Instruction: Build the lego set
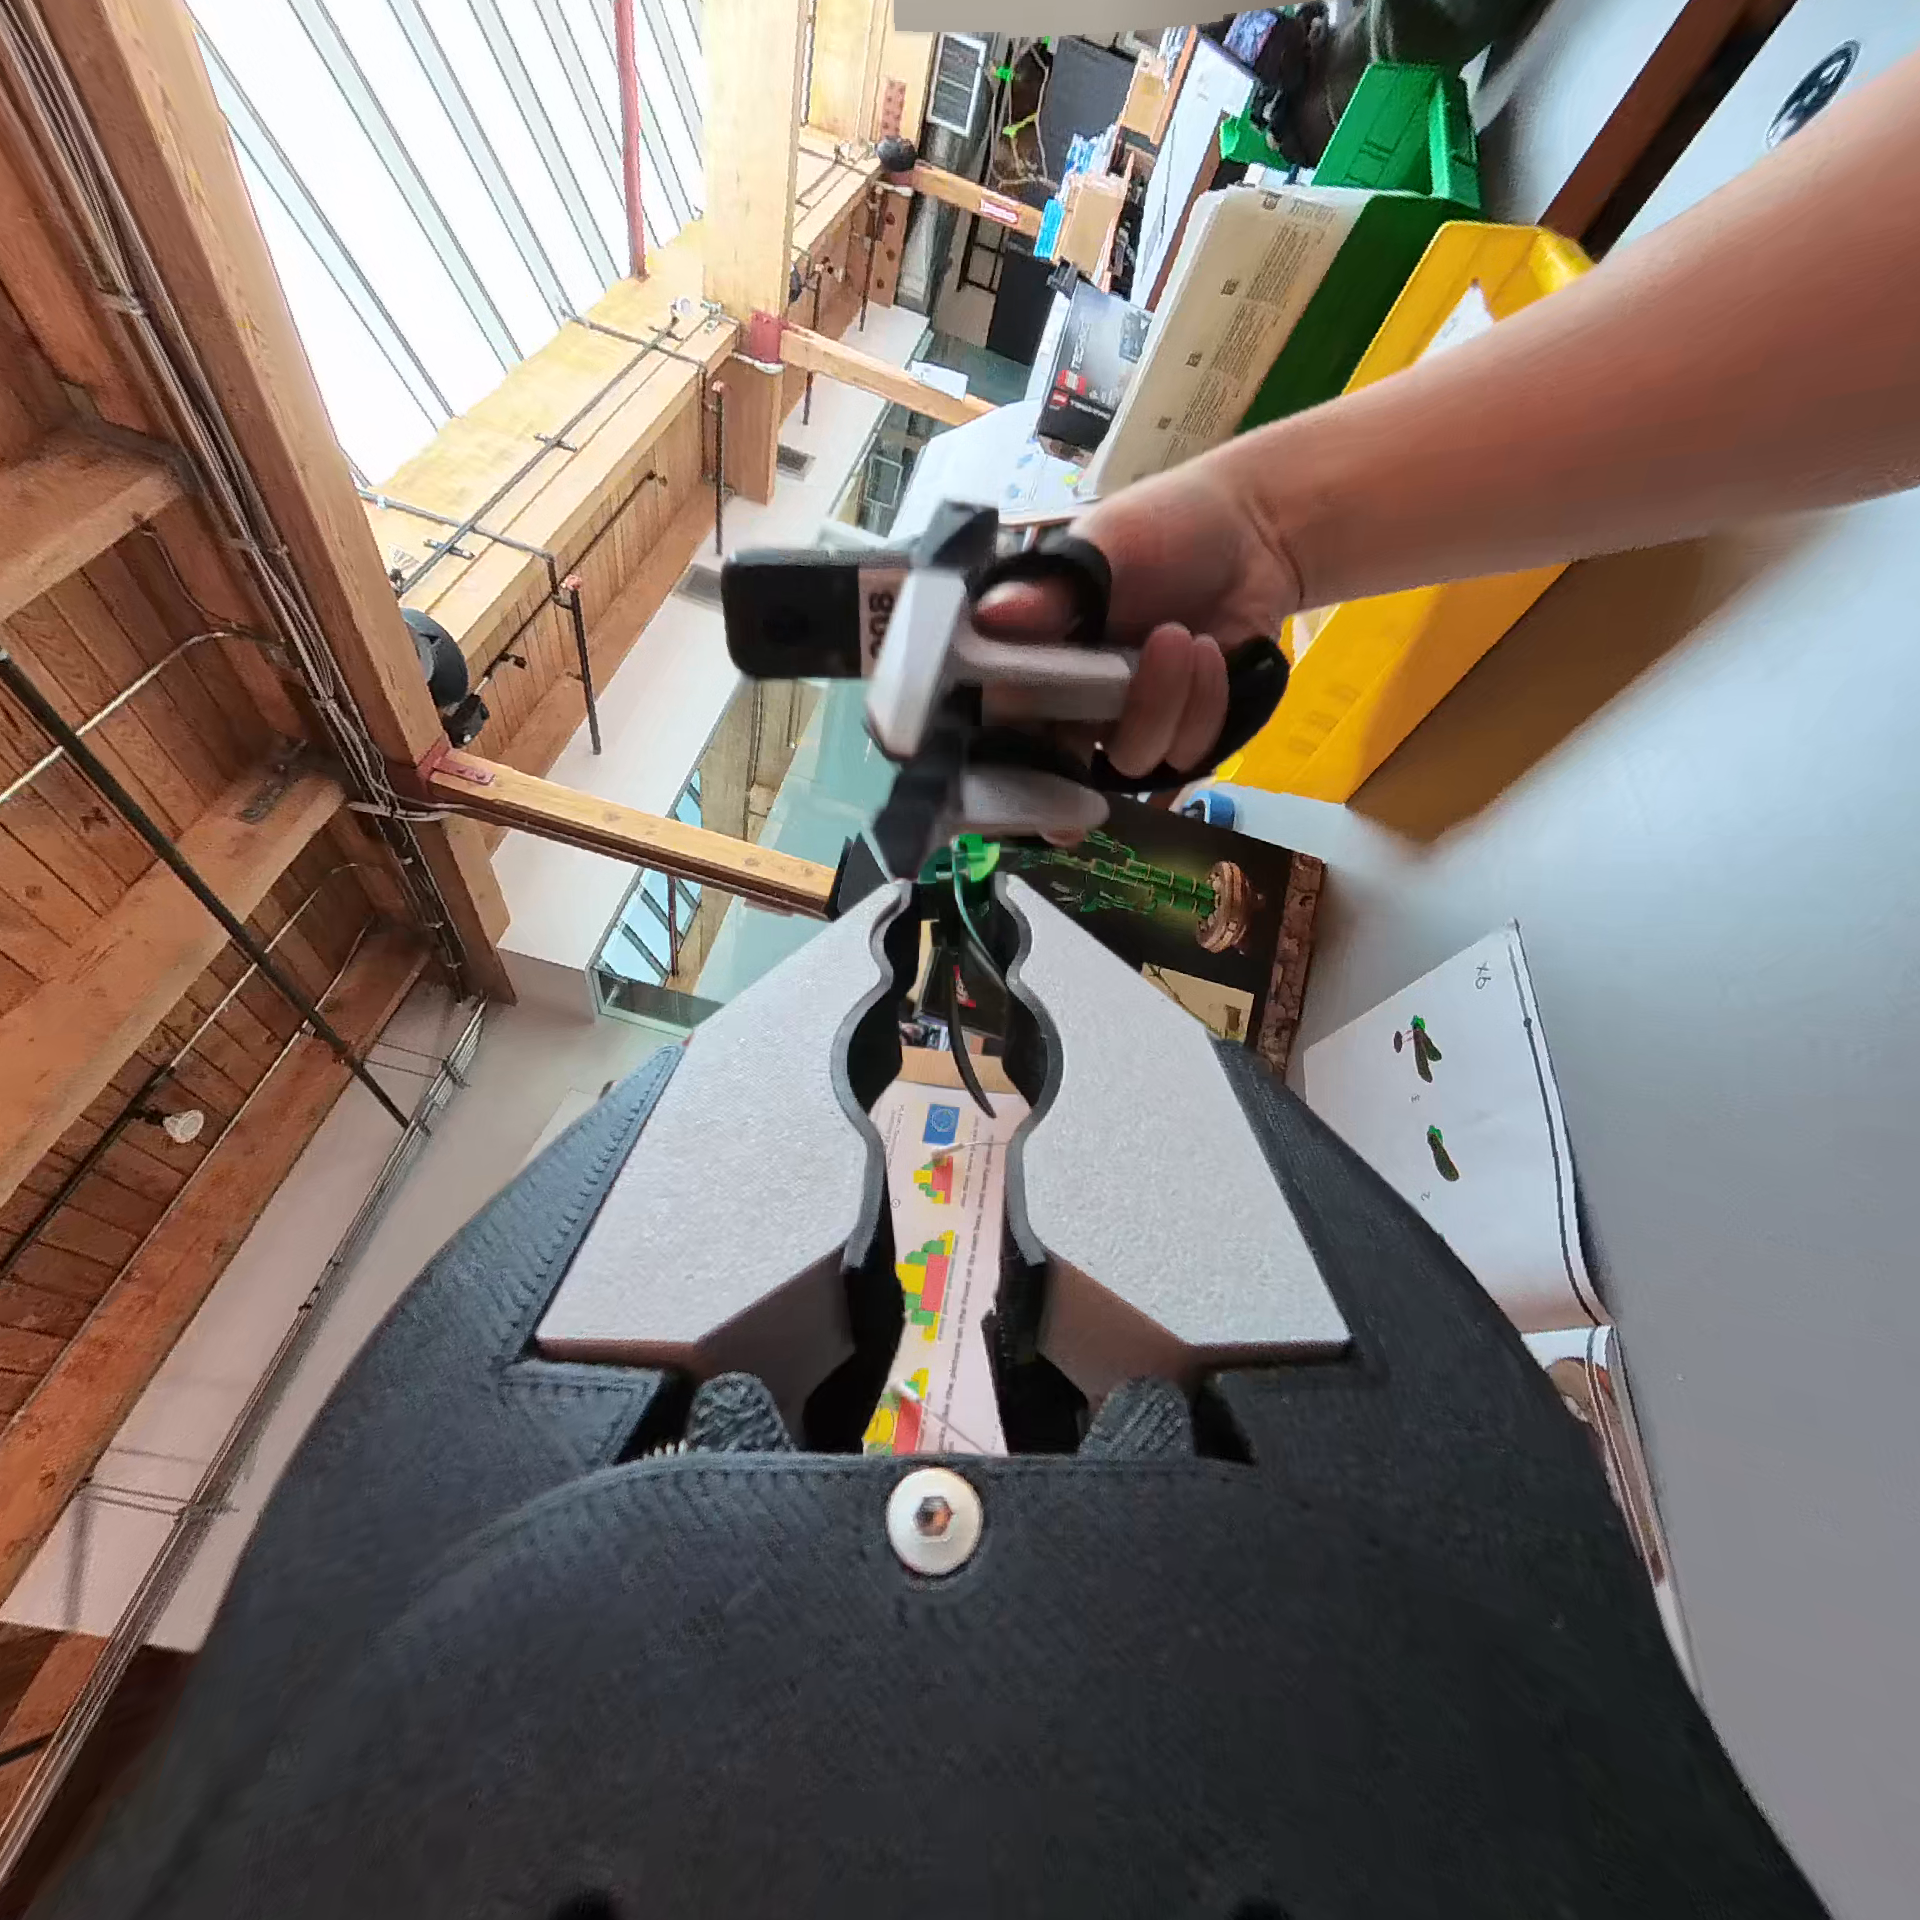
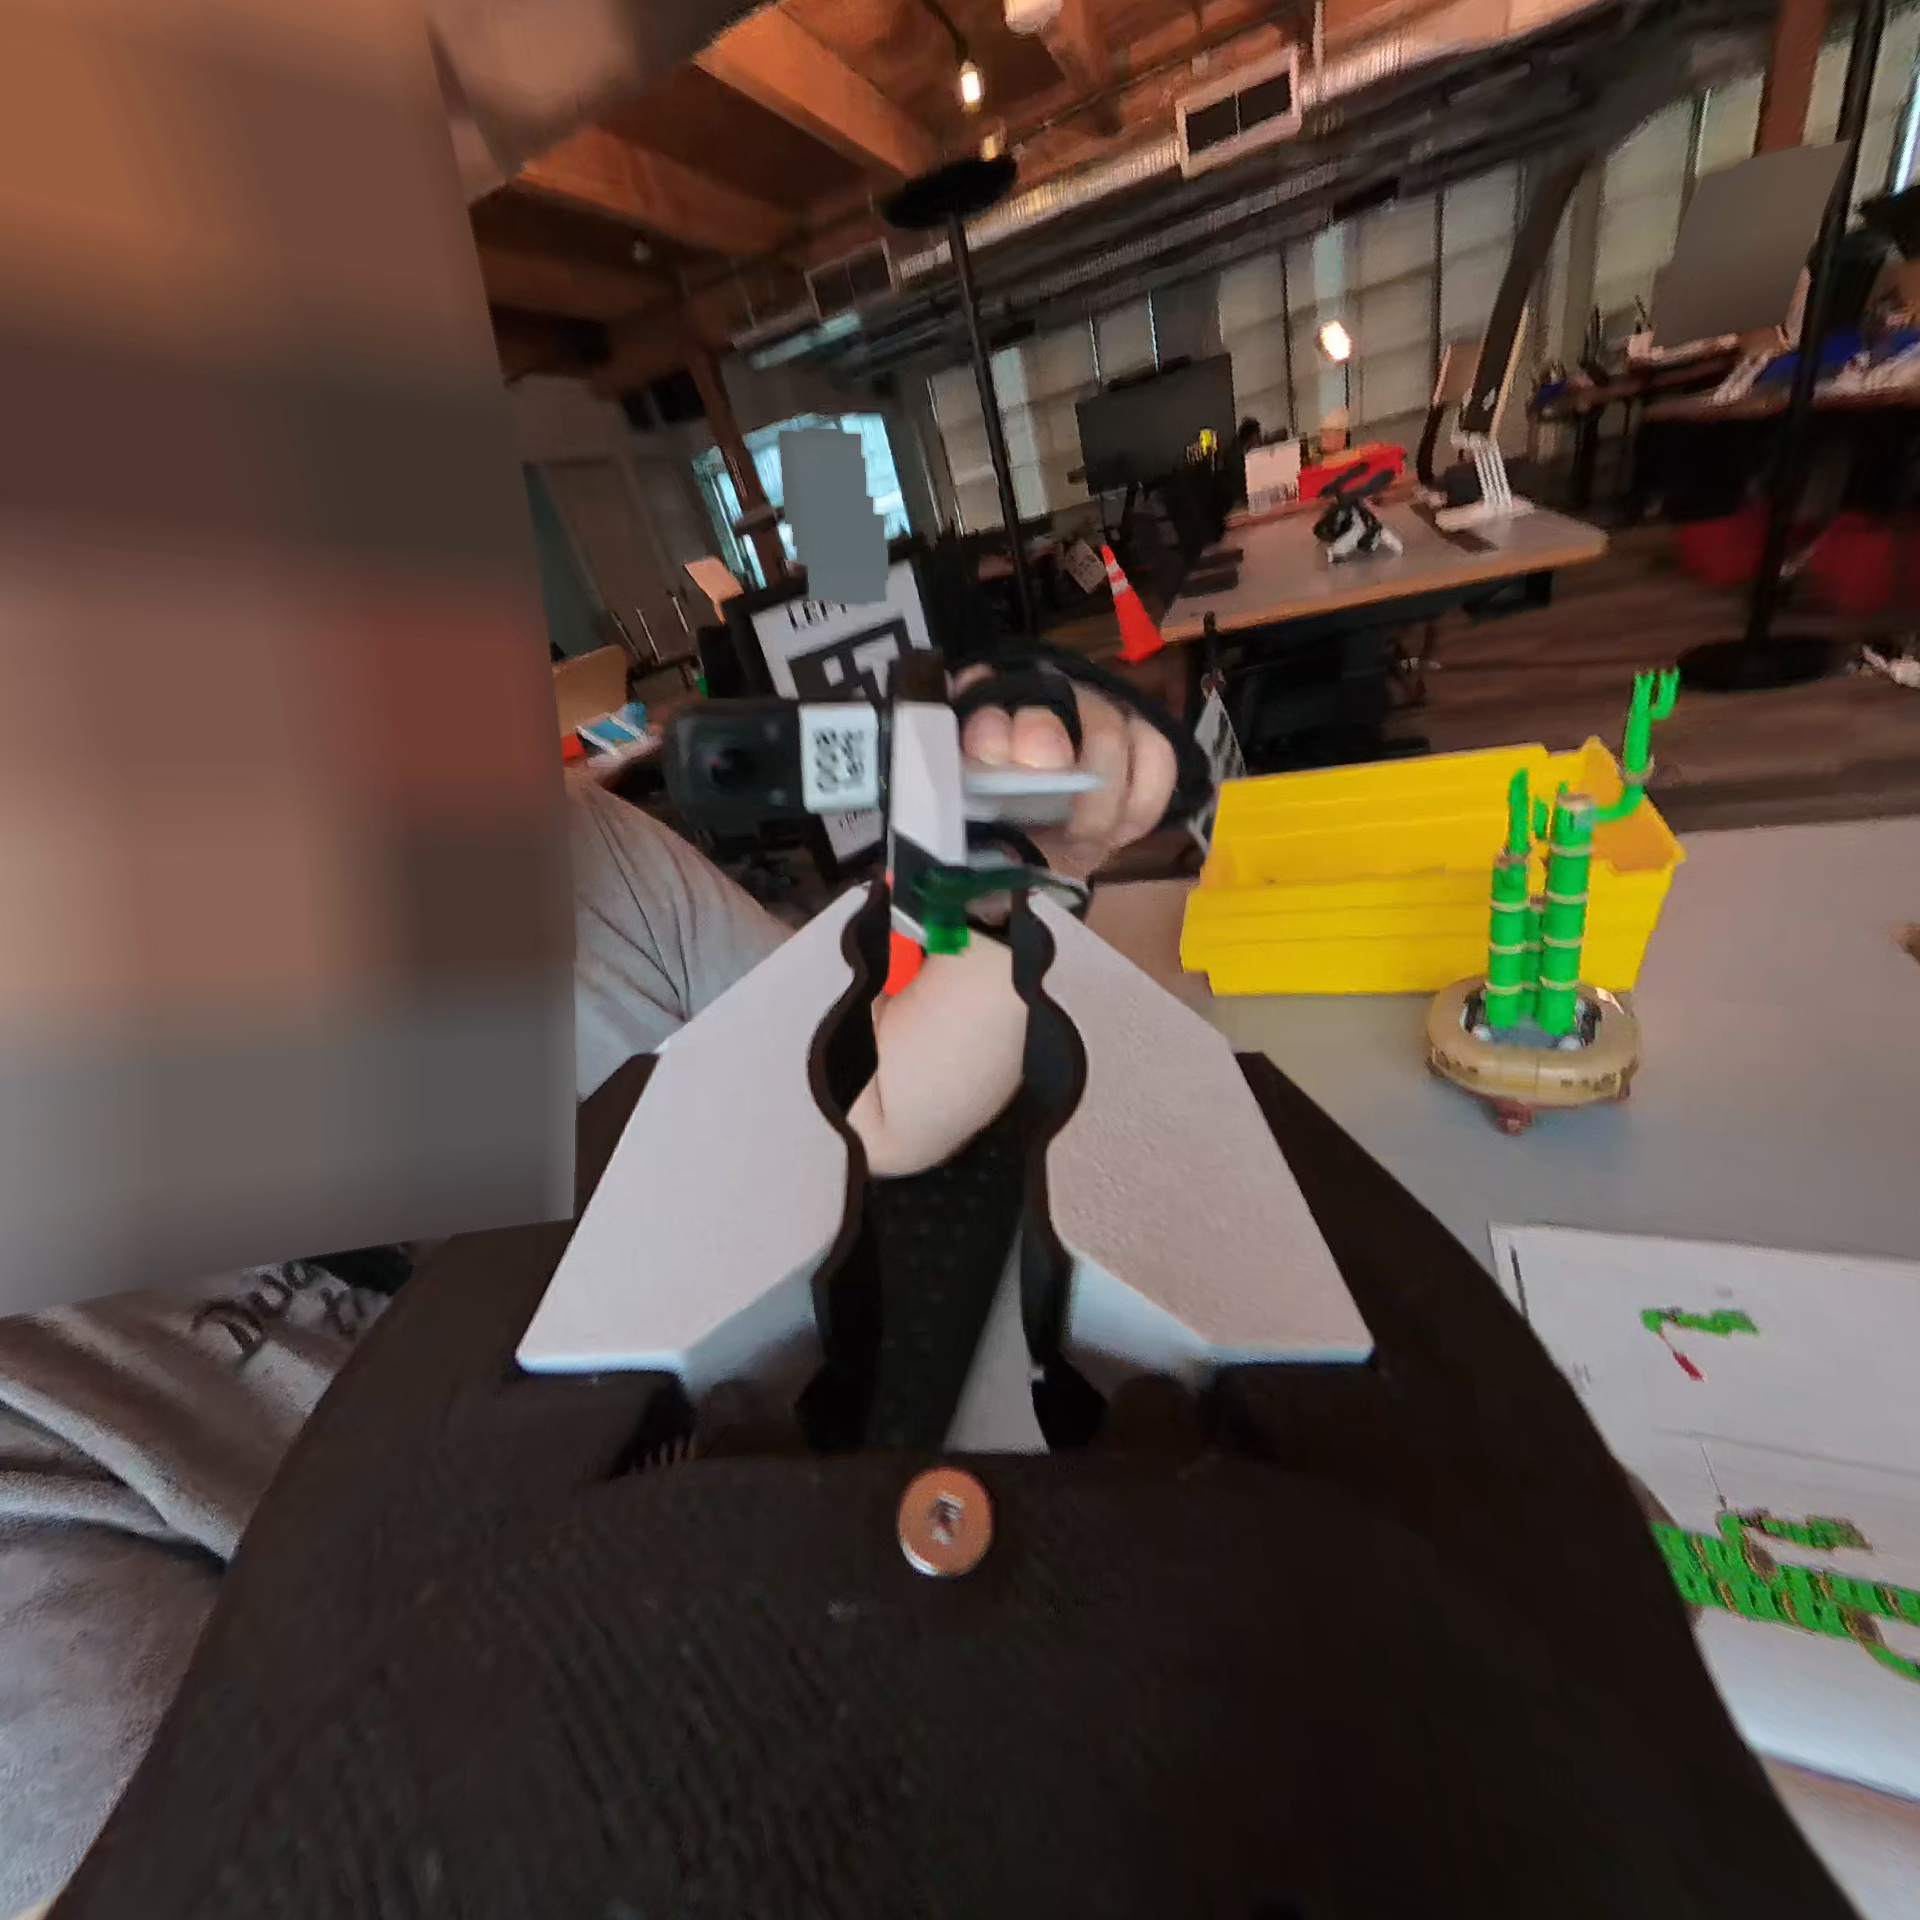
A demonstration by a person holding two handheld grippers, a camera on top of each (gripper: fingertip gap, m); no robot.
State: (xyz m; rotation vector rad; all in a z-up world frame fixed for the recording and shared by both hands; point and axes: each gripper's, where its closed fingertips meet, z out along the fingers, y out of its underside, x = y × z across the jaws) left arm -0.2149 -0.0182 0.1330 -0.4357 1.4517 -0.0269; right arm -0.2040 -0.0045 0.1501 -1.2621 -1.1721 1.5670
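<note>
Both grippers meet tip to tip in mid-air above the grey table (image 2: 1766, 1122); no gap between them. Obstacles on table, right view: bamboo model (image 2: 1536, 977), yellow bin (image 2: 1351, 883) just behind it, open instruction booklet (image 2: 1704, 1455) nearer. Bare tabletop lies between model and booklet.

A yellow bin (image 2: 1382, 883) sits on the grey table (image 2: 1766, 1060), and in the left wrist view green bins (image 1: 1392, 135) stand farther along the same side, one with a pale box (image 1: 1226, 322) leaning against it. Across the room an orange traffic cone (image 2: 1132, 613) stands on the floor near a second table (image 2: 1382, 571), with a dark monitor (image 2: 1153, 421) behind it. Wooden beams (image 1: 208, 343) run beside tall bright windows (image 1: 436, 208), and a pendant lamp (image 2: 969, 83) glows under the timber ceiling
</note>
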